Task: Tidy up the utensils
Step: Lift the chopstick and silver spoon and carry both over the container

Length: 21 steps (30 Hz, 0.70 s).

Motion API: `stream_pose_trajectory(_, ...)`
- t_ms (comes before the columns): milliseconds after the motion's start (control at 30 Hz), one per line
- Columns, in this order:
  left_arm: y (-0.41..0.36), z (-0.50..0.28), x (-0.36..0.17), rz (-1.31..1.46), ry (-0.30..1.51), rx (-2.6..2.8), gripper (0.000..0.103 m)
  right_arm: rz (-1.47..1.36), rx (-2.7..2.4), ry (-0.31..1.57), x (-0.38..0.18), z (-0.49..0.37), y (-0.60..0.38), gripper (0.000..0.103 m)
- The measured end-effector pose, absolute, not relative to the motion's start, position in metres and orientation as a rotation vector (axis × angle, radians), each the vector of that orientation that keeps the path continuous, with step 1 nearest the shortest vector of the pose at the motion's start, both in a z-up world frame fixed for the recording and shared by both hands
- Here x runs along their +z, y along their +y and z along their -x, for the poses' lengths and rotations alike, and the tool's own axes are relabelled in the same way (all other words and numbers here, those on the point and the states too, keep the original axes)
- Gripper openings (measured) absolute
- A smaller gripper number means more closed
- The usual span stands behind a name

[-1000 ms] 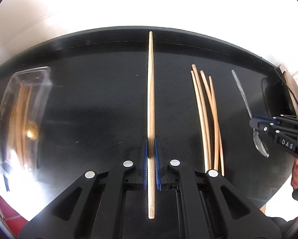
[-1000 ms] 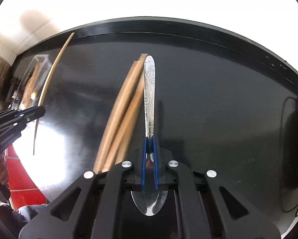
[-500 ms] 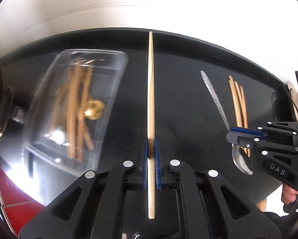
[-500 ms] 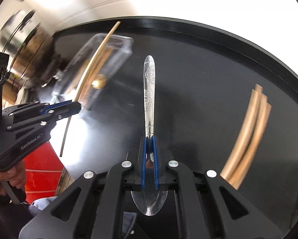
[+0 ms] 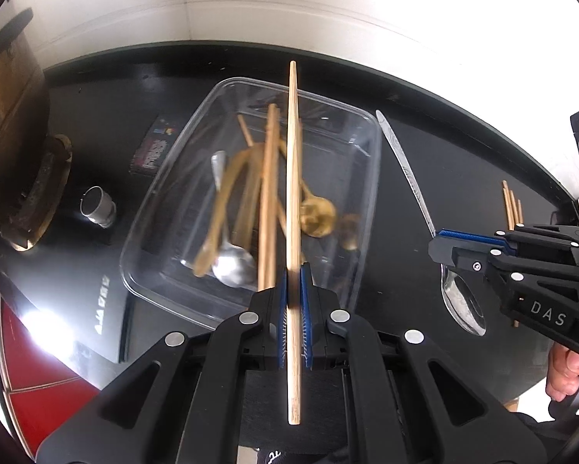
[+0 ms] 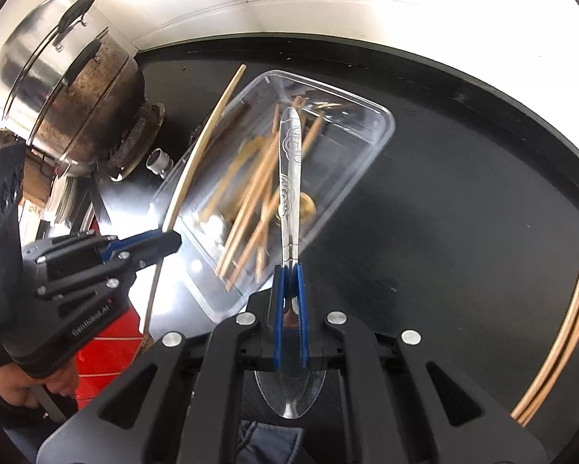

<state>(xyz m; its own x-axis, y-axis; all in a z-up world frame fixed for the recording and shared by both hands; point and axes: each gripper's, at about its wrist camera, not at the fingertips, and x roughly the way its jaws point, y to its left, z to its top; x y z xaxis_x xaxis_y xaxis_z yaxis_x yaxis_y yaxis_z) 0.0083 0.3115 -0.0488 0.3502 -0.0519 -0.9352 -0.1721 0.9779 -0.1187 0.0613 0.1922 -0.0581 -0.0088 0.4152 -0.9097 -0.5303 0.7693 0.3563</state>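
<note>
The left gripper (image 5: 294,290), black with blue ribbed pads, is pinched tight on a single chopstick (image 5: 292,178), a pale, straight wooden rod held near its thick end, its thin tip reaching out over the tray (image 5: 366,208). The right gripper (image 6: 289,282), built the same, is clamped on the neck of a spoon (image 6: 291,162); its polished steel bowl hangs back under the jaws, and the flat, embossed handle points out over the tray. A hand (image 5: 567,371) shows behind that gripper. The tray is clear, thin plastic, rectangular with rounded corners, sitting on a glossy black table (image 6: 463,178). Inside lie blurred wooden chopsticks, a steel spoon (image 5: 233,263) and a brassy, round-bowled spoon (image 5: 317,214), loosely crossed. Well off to the right rests a bundle of chopsticks (image 6: 560,344). Past the tray stand a small metal cup (image 5: 98,207) and a scorched steel pot (image 6: 77,89) with a domed lid.
</note>
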Motion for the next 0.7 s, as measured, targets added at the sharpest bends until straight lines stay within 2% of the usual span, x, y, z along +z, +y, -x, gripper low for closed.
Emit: stream_pose_trajectory(700,0.359,-0.061,-0.086,0.275,1.281,0.023,0.006,0.011,0.626,1.529,-0.099,-0.11,0.257,0.007)
